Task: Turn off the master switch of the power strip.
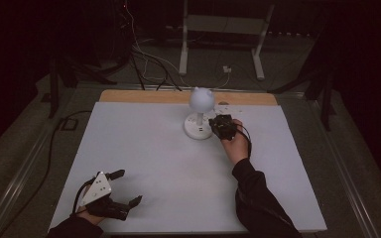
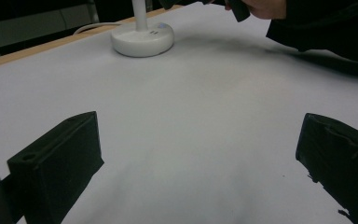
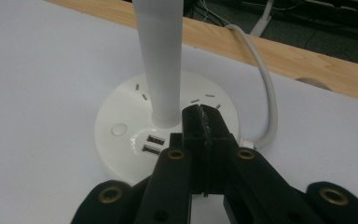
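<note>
Dark room, cables and a white frame on the floor beyond a white surface [image 1: 144,163] with a wooden strip [image 1: 144,95] along its far edge. Most of the surface is bare — wide open room in the middle and on the left side. A white desk lamp [image 1: 200,110] stands near the far edge, round base [image 3: 121,140] with two USB ports and slots on top, stem rising from the middle, white cord [image 3: 265,88] trailing over the wooden strip.

Right tongs [image 1: 218,125] sit just beside the lamp base, hand [image 1: 236,142] behind them, dark sleeve [image 1: 258,203] reaching diagonally from the near edge. In the right gripper view the jaws are pressed together with nothing between, tips at the base right of the stem — contact can't be told.

Left tongs [image 1: 129,187] rest low near the near-left corner, jaws spread wide apart, pointing right across bare surface, holding nothing.
</note>
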Available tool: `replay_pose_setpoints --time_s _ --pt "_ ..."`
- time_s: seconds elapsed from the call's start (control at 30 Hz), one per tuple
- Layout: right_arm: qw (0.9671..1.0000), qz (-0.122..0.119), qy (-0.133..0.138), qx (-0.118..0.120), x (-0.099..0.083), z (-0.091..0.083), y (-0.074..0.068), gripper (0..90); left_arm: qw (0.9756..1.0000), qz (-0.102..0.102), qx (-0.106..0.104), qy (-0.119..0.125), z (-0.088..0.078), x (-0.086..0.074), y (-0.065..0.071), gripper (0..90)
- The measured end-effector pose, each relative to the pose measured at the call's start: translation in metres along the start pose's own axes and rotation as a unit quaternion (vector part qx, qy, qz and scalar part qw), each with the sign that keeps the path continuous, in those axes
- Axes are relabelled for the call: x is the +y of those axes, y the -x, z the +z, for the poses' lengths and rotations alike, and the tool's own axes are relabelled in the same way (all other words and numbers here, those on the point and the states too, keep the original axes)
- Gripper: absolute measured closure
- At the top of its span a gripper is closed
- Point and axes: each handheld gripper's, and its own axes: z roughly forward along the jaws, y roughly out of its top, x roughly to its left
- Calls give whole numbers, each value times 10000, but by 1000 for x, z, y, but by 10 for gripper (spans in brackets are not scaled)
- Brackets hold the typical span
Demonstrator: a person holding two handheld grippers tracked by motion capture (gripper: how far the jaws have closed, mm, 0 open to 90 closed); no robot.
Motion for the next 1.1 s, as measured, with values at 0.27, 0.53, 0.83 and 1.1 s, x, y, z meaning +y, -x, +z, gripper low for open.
replay_pose_setpoints --time_s 0.27,0.53,0.83,1.1 --pt "10000 -27 -59 -58 -4 11 -1 900 10000 19 1 -3 0 0 0 7" --pt "9997 -113 -130 -148 -11 19 -2 900 10000 20 -2 0 0 0 0 7" --pt "9997 -92 -158 -164 -14 24 0 900 10000 7 -7 -5 0 0 0 7" --pt "9996 -160 -167 -168 -14 26 -1 900 10000 15 -3 -21 0 0 1 7"
